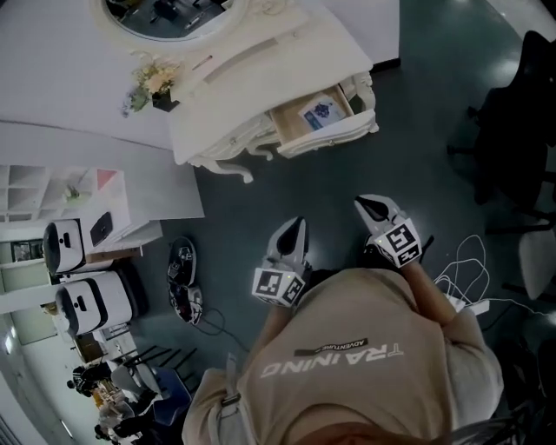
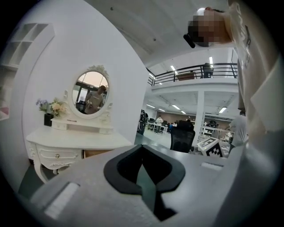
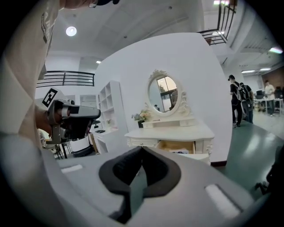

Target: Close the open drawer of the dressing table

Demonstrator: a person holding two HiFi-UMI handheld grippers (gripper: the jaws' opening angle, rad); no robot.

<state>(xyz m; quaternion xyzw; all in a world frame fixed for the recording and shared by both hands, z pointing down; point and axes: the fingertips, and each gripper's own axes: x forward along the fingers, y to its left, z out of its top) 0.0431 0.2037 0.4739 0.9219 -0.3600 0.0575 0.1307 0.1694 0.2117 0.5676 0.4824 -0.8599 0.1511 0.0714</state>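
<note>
The white dressing table (image 1: pixel 261 65) stands against the wall at the top of the head view. Its right-hand drawer (image 1: pixel 320 120) is pulled out, with a blue-and-white packet inside. Both grippers hang over the dark floor, well short of the table. My left gripper (image 1: pixel 298 224) is shut and empty, its tips pointing toward the table. My right gripper (image 1: pixel 369 203) is also shut and empty, a little nearer the drawer. In the right gripper view the open drawer (image 3: pixel 178 148) shows beyond the closed jaws (image 3: pixel 142 149). In the left gripper view the table (image 2: pixel 73 142) sits to the left of the closed jaws (image 2: pixel 142 146).
An oval mirror (image 1: pixel 169 13) and a small flower pot (image 1: pixel 156 85) sit on the table. A white shelf unit (image 1: pixel 74 204) and white appliances (image 1: pixel 91 304) stand at the left. A black office chair (image 1: pixel 512 113) and white cables (image 1: pixel 469 269) are at the right.
</note>
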